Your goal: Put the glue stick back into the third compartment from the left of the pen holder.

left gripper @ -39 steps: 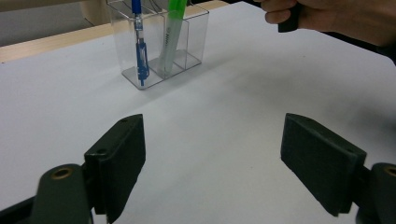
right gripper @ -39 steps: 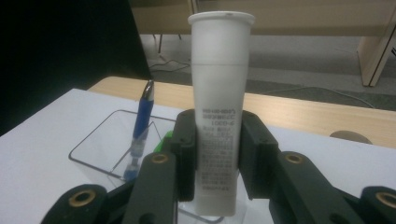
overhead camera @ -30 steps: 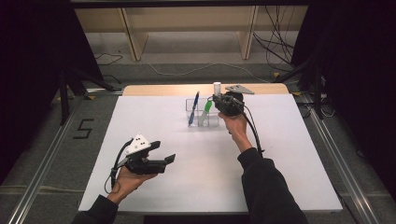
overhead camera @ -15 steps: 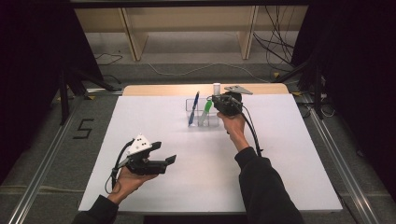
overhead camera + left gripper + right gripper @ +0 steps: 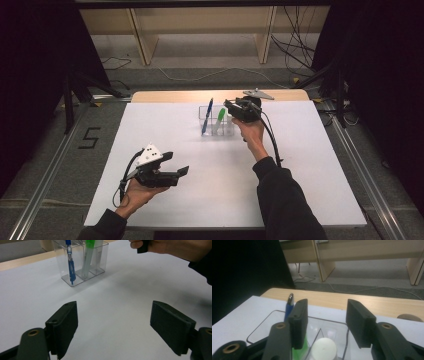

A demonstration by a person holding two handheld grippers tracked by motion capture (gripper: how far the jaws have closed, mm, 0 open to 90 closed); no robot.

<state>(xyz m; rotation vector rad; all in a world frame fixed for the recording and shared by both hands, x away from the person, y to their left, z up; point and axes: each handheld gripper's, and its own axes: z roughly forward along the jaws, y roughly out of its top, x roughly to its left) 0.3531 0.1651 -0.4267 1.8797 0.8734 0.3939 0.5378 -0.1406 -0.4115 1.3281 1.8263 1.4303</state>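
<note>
A clear plastic organizer (image 5: 216, 131) stands at the far middle of the white table. A blue pen (image 5: 207, 116) and a green marker (image 5: 220, 115) lean in it. My right gripper (image 5: 231, 107) hovers over its right end. In the right gripper view its jaws (image 5: 327, 307) have just been opening; they stand apart over a white round-topped marker (image 5: 324, 347) in a compartment, touching nothing. The green marker (image 5: 300, 350) and blue pen (image 5: 289, 305) sit beside it. My left gripper (image 5: 177, 163) is held low at the front left, open and empty (image 5: 113, 315), facing the organizer (image 5: 100, 258).
A bare wooden strip (image 5: 170, 96) runs along the table's far edge just behind the organizer. The white table top (image 5: 310, 165) spreads wide on all sides of the organizer. Beyond the table are wooden shelf legs (image 5: 142, 40) and cables on the floor.
The right gripper's jaws have opened. The white piece that stuck up at those jaws earlier is gone from there. The left hand has stayed where it was.
</note>
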